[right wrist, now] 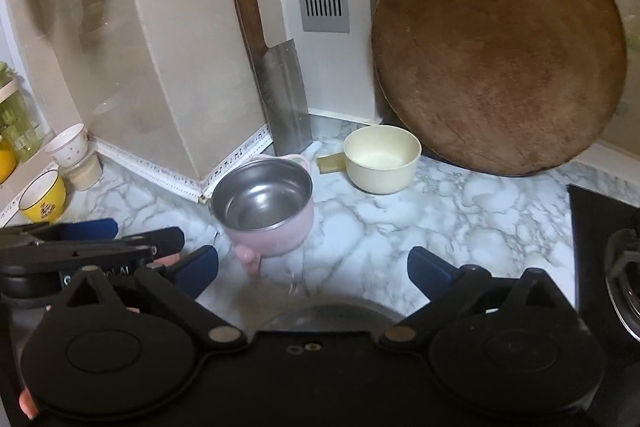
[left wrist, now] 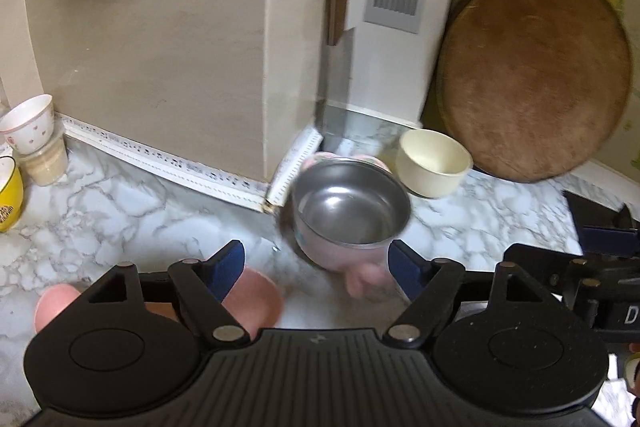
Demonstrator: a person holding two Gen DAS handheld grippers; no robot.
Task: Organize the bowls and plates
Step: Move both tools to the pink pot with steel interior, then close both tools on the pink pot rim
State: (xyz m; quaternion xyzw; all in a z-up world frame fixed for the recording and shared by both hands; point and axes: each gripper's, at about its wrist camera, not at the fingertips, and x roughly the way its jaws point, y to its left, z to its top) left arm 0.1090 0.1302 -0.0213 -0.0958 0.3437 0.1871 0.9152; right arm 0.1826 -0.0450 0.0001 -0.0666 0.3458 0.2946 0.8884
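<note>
1. Left wrist view: the left gripper (left wrist: 316,263) fills the near foreground; its blue-padded fingers (left wrist: 230,267) stand apart with nothing clamped between them.
2. Just beyond those fingertips, the pink bowl (left wrist: 348,211) with a steel inner liner sits upright on the marble-patterned desk (left wrist: 120,203). Its pink handle points toward the camera; no finger touches it.
3. Right wrist view: the right gripper (right wrist: 314,267) holds its fingers (right wrist: 430,273) wide apart over bare desk surface, gripping nothing. The pink bowl lies ahead and to the left of this gripper, at the foot of the wall corner.
4. The cream bowl (right wrist: 382,159), fitted with a short side handle, stands near the pink bowl, to its right and farther back. The two are apart.
5. A cleaver (right wrist: 280,83) leans upright against the wall behind the pink bowl.
6. A round wooden cutting board (right wrist: 500,47) leans against the back wall, behind the cream bowl and to its right.
7. At far left, a yellow cup (right wrist: 42,197) and a white cup (right wrist: 68,145) stacked on another cup stand well apart from both bowls.
</note>
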